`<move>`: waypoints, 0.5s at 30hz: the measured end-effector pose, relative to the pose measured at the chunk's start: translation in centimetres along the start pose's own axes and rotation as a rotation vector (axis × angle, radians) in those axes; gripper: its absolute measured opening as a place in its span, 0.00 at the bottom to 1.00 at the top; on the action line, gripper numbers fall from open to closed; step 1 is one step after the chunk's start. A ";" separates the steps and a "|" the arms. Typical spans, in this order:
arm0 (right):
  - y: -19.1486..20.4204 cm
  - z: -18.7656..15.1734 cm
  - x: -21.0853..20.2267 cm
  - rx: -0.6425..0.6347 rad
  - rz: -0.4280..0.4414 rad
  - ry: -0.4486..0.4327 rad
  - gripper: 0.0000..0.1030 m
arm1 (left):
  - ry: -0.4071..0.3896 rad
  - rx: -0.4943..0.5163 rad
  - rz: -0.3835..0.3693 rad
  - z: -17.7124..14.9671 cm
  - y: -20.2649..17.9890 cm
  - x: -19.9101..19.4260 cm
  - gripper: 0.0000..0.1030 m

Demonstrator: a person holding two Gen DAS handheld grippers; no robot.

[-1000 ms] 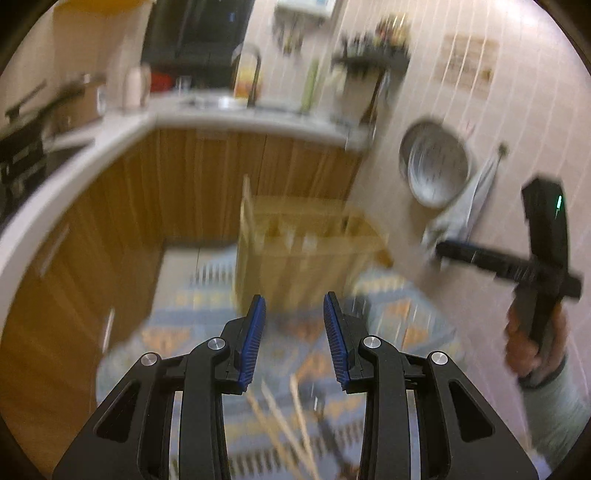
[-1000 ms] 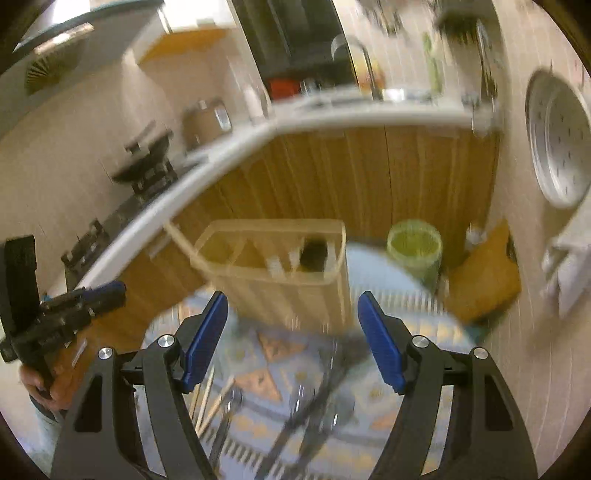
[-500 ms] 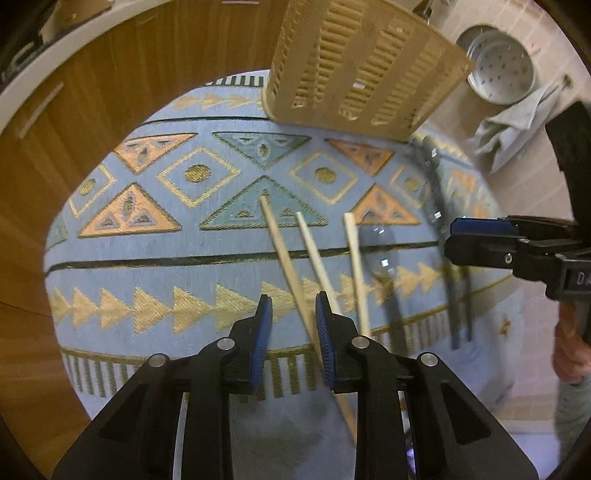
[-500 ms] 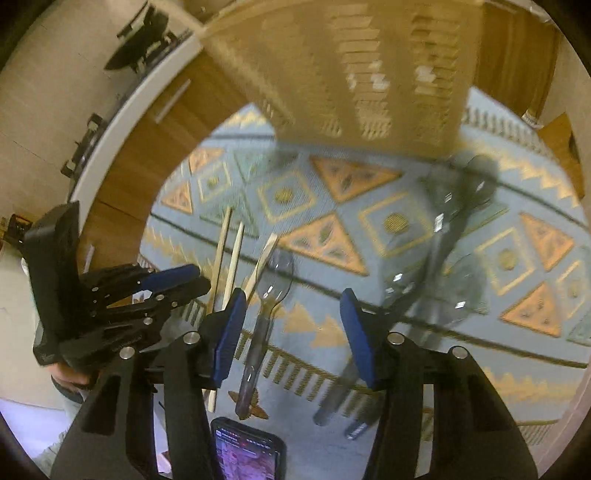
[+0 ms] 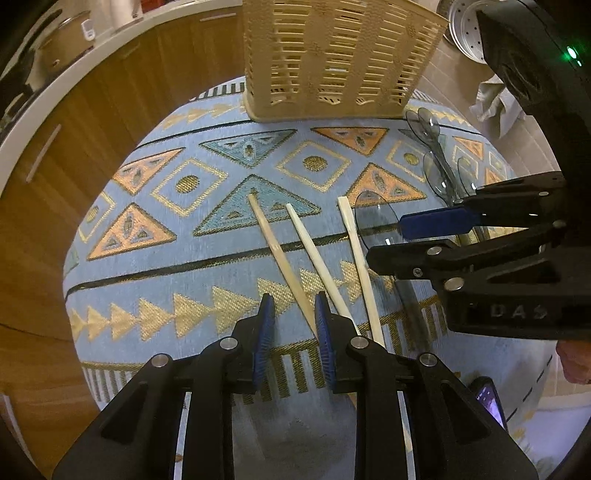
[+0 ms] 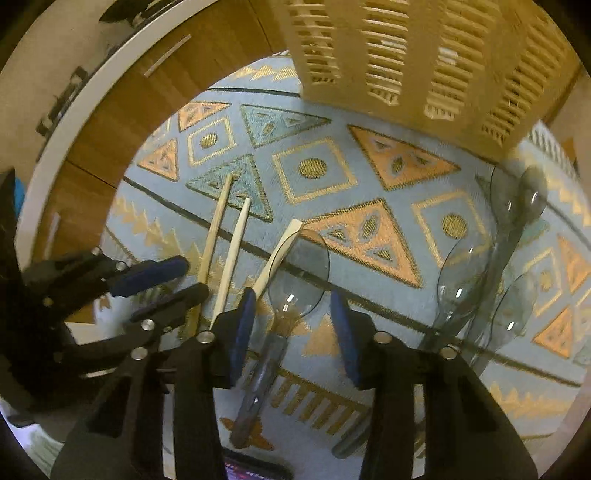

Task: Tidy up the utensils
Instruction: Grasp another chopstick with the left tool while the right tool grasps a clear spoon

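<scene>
Three pale wooden chopsticks [image 5: 306,243] lie side by side on a blue patterned cloth [image 5: 184,280]; they also show in the right wrist view [image 6: 236,236]. Several clear plastic spoons [image 5: 436,155] lie to their right, one [image 6: 299,269] close to the chopsticks. A beige slotted utensil basket [image 5: 332,62] stands at the far edge. My left gripper [image 5: 291,314] is open and empty, low over the leftmost chopstick's near end. My right gripper [image 6: 291,306] is open and empty over the nearest spoon's neck.
A wood-fronted counter [image 5: 74,122] curves around the left. A phone [image 5: 489,402] lies at the near right edge of the cloth. A metal strainer [image 5: 465,33] and a rag [image 5: 495,99] are by the tiled wall at the right.
Both grippers have tilted down from the room and come in low over the cloth. The left has closed in on the chopsticks, the right on the near spoon.
</scene>
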State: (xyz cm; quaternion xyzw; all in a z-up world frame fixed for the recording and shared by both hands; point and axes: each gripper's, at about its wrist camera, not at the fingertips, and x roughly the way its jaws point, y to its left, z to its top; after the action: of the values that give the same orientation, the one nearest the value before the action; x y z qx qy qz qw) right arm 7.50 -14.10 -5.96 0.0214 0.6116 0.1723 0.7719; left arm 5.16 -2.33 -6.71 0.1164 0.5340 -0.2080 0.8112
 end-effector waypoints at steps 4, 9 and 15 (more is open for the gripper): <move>0.3 -0.2 0.3 -0.034 -0.052 0.000 0.23 | 0.010 -0.006 -0.016 0.0 0.3 0.0 0.20; -1.9 -0.6 -0.2 -0.004 -0.071 0.001 0.23 | 0.027 0.014 0.013 0.7 -0.2 0.4 0.21; -2.7 0.3 -0.1 0.026 -0.041 0.047 0.23 | 0.078 0.079 0.050 2.3 -1.5 1.2 0.30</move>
State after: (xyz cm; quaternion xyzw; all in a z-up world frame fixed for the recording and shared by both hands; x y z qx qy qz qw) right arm 8.41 -16.61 -6.42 0.0151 0.6323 0.1490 0.7601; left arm 6.71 -4.88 -6.86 0.1698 0.5537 -0.2036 0.7894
